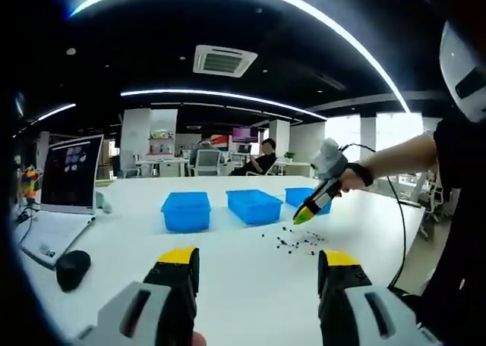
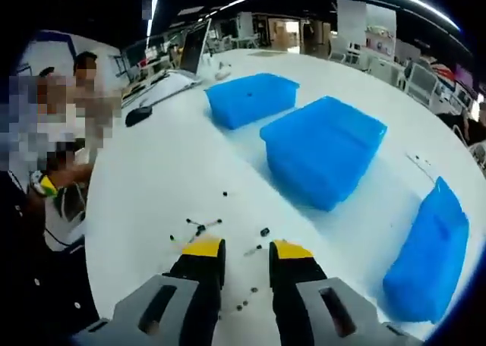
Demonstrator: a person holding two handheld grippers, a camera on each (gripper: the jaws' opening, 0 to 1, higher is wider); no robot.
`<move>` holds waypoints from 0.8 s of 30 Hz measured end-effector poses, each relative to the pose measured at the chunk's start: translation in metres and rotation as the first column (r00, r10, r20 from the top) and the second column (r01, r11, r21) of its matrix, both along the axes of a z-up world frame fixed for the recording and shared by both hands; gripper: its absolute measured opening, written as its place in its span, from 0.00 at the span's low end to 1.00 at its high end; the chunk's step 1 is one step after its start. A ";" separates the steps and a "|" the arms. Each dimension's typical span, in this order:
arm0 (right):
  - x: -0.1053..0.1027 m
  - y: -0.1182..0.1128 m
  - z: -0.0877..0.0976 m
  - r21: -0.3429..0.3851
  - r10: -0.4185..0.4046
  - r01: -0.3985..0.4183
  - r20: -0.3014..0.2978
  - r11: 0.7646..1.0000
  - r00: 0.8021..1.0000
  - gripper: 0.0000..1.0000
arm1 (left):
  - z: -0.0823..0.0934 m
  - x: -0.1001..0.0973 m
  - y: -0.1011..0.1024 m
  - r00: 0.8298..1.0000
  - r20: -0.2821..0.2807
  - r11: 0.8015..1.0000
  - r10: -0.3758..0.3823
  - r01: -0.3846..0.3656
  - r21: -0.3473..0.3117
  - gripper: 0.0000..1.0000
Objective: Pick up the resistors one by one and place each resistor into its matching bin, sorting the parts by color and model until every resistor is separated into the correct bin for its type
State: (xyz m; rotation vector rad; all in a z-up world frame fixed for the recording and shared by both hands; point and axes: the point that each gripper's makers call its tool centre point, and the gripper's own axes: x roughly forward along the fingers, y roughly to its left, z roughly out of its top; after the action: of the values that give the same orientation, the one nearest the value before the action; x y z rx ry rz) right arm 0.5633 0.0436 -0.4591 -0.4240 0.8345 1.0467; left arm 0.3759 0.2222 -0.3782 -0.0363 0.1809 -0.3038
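A: We're watching the right gripper point(image 1: 304, 215) tilting down over the scattered resistors point(image 1: 296, 242), jaws slightly parted, gripping nothing.
B: We're seeing the left gripper point(image 1: 258, 264) hovering wide open (empty), bins point(image 1: 254, 206) beyond.

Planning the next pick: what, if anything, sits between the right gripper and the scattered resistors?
Nothing visible does. The right gripper hovers directly over the resistors on bare white table, jaws slightly apart. The three blue bins lie beyond, with open tabletop between.
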 end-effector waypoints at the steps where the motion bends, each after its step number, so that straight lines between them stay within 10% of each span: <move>1: 0.003 0.000 -0.004 -0.031 0.012 -0.011 0.012 0.999 1.000 0.25 | 0.000 0.000 0.001 1.000 0.000 1.000 0.002 -0.002 0.000 0.64; 24: 0.014 0.016 -0.022 -0.176 0.144 -0.122 0.116 0.977 0.983 0.07 | -0.009 0.001 0.002 1.000 -0.016 1.000 0.006 -0.006 -0.008 0.64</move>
State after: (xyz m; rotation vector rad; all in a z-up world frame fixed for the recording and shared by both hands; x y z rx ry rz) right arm 0.5773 0.0597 -0.4813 -0.6917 0.7902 1.0641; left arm 0.3767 0.2240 -0.3868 -0.0475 0.1957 -0.2984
